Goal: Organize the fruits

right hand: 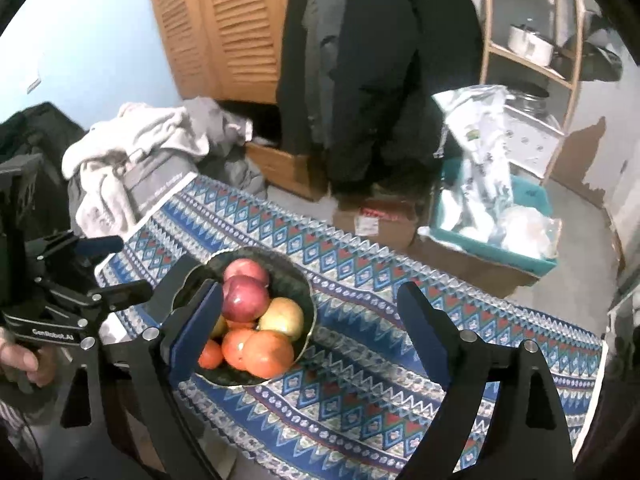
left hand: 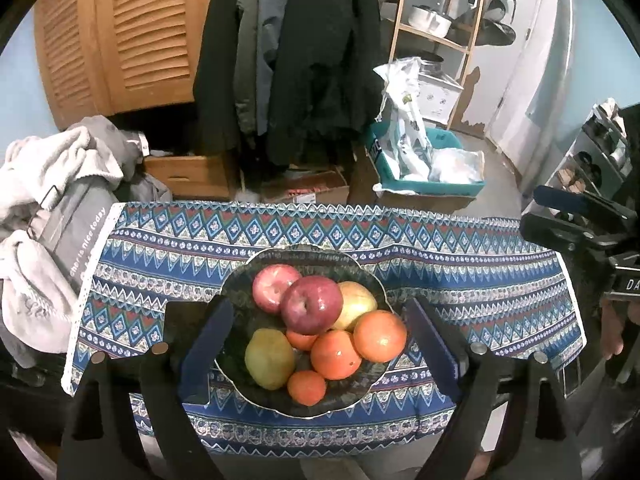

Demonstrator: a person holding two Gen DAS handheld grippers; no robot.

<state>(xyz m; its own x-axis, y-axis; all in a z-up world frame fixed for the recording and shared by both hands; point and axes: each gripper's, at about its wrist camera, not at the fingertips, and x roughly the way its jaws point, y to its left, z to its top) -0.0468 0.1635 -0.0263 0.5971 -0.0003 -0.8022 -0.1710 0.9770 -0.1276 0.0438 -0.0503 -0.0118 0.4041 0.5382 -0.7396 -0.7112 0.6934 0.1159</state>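
Seemingly all fruit sits in the bowl (left hand: 236, 280) already.
My left gripper (left hand: 316, 340) and right gripper (right hand: 316, 328) both gape wide, empty; 8 fruits piled, cloth (left hand: 480, 280) bare.

Hidden and cropped parts
Left finger (right hand: 196, 332) covers the bowl's (right hand: 308, 304) near-left rim and part of the pear (right hand: 219, 326); a small orange (left hand: 301, 339) sits half buried.

Both wrist views look down (closely) at the shared fruit bowl (left hand: 236, 292) (right hand: 308, 304)
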